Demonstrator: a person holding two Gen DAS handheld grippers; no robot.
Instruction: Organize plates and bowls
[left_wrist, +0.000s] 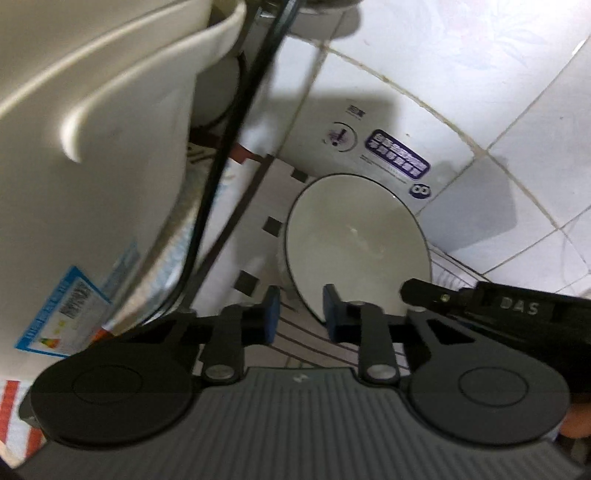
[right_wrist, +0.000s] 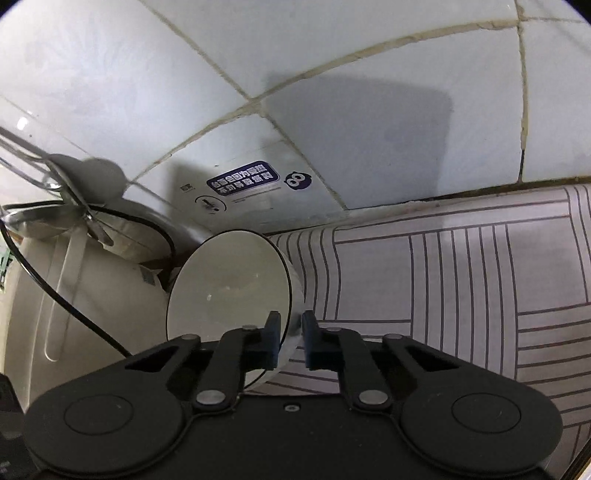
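A white bowl (left_wrist: 354, 243) with a thin dark rim hangs tilted above a striped cloth (right_wrist: 461, 277), its inside facing both cameras. My left gripper (left_wrist: 301, 314) is shut on its lower left rim, one blue pad inside the bowl and one outside. In the right wrist view the same bowl (right_wrist: 229, 288) has its right wall pinched in my right gripper (right_wrist: 291, 339), which is shut on it. One black finger (left_wrist: 417, 291) of the right gripper reaches the bowl's lower right rim in the left wrist view.
A large white appliance (left_wrist: 92, 147) with an energy label (left_wrist: 62, 317) stands close on the left, and a black cable (left_wrist: 221, 147) runs down beside it. Behind the bowl is a white tiled wall (right_wrist: 332, 55) and a white panel with a blue sticker (left_wrist: 395, 155). Metal utensils (right_wrist: 74, 206) hang at the left.
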